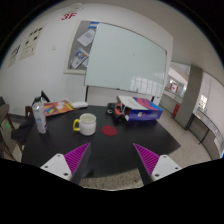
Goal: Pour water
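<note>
A clear plastic water bottle (39,115) with a dark cap stands upright on the dark table (100,145), far left. A cream mug (86,124) stands to its right, with its handle to the left. My gripper (112,160) is open and empty, raised above the table's near edge. Its fingers (72,160) with magenta pads are spread wide. Bottle and mug are well beyond the fingers, to the left of the middle.
A small red object (110,128) lies right of the mug. A box with purple and white sides (138,110) stands behind it. Books or papers (58,107) lie at the back left. A whiteboard (125,60) hangs on the wall. The floor (112,176) shows below the table's edge.
</note>
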### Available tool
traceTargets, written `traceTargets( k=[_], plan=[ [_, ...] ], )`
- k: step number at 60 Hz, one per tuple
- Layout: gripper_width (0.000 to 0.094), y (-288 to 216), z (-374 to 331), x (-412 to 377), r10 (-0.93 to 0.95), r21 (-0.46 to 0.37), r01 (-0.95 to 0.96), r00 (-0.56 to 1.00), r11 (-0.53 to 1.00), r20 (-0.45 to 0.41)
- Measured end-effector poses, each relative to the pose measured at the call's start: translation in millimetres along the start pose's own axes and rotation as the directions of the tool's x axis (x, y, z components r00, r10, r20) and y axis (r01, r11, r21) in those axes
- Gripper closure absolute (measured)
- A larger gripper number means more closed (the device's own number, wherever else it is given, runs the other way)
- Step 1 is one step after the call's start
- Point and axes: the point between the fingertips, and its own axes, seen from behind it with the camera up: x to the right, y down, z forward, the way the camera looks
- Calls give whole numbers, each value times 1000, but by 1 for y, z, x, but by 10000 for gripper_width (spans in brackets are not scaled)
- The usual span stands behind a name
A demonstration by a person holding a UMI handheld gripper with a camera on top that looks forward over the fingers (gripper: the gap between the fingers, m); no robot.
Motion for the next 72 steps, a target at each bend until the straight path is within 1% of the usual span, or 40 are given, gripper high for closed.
traceTargets(
  k=[8, 13, 19, 23, 27, 32, 37, 47, 50, 52, 53, 54, 56, 58, 60, 65, 69, 72],
  plan=[
    [88, 42, 1, -78, -14, -46, 17, 998, 999, 62],
    [89, 55, 2, -136, -1, -58, 8, 991, 998, 132],
    [89, 56, 11, -211, 19, -59, -6, 974, 998, 228],
    [86, 45, 24, -259, 29, -41, -18, 959, 999, 281],
    [89, 27, 42, -298, 29, -9, -27, 948, 1000, 317],
    [86, -3, 66, -335, 28, 55, -50, 938, 997, 347],
    [88, -31, 95, -357, 24, 107, -65, 938, 992, 346],
    [102, -68, 148, -373, 36, 167, -95, 946, 981, 322],
    [135, -72, 158, -375, 38, 174, -99, 947, 980, 320],
    [212, -72, 164, -378, 34, 176, -96, 945, 980, 324],
    [282, -73, 166, -379, 32, 179, -94, 945, 979, 326],
    [291, -73, 168, -380, 29, 183, -94, 944, 979, 329],
    [373, -74, 170, -382, 31, 190, -100, 941, 977, 336],
    [383, -76, 172, -384, 26, 206, -103, 938, 973, 344],
    [414, -76, 171, -386, 19, 214, -100, 936, 972, 352],
    [485, -77, 172, -382, 42, 215, -119, 943, 969, 331],
    [542, -76, 170, -386, 34, 214, -120, 930, 969, 366],
    [545, -80, 166, -389, 28, 218, -120, 922, 968, 385]
  ],
)
